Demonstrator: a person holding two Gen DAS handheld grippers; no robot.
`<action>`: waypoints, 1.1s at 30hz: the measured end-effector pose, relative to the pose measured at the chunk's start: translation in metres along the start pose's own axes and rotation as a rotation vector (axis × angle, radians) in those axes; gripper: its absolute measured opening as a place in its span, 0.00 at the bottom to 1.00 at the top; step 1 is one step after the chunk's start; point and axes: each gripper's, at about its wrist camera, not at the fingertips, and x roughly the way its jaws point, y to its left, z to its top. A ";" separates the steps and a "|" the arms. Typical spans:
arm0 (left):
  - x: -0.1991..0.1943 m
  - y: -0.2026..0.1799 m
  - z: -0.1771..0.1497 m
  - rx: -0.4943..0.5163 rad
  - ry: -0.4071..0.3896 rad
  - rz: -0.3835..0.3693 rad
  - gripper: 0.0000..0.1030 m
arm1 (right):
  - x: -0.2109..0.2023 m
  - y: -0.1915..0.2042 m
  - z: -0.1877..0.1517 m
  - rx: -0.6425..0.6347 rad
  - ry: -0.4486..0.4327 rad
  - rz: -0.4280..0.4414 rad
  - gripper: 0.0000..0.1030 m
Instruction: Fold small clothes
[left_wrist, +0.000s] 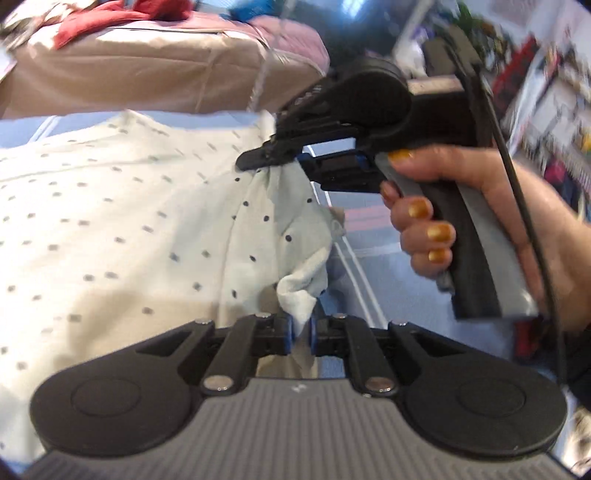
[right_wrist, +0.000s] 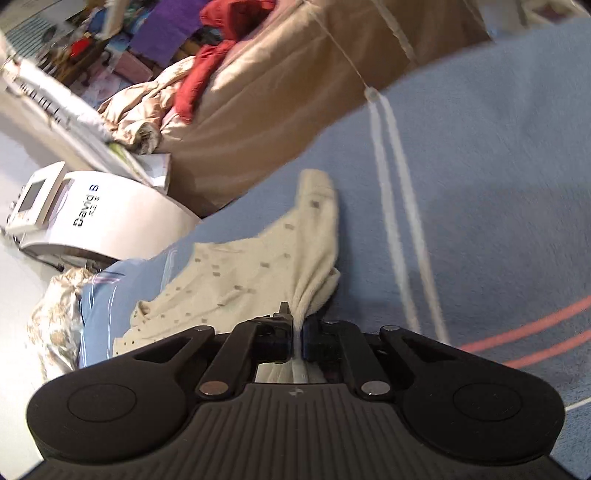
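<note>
Nearest the left-wrist lens, the left gripper is pinching a bunched edge of the small cream dotted cotton garment, its fingers closed to a sliver. Just beyond, the right gripper is also clamping gathered cloth, held in the person's right hand. The garment is draping from both grips onto the blue striped blanket. It looks light, limp and soft, so corners or hems seem the best holds. Farther off, a tan cushion is lying.

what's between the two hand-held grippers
In the left wrist view, only a bunched fold of the dotted garment spans from the left hand-held gripper to the right hand-held gripper.
</note>
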 end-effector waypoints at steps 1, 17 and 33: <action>-0.013 0.009 0.002 -0.020 -0.030 0.003 0.08 | 0.000 0.013 0.002 0.001 -0.003 0.019 0.08; -0.224 0.229 -0.092 -0.441 -0.271 0.336 0.08 | 0.172 0.245 -0.100 -0.263 0.288 0.113 0.08; -0.252 0.276 -0.125 -0.636 -0.329 0.320 0.92 | 0.113 0.228 -0.092 -0.466 0.041 0.094 1.00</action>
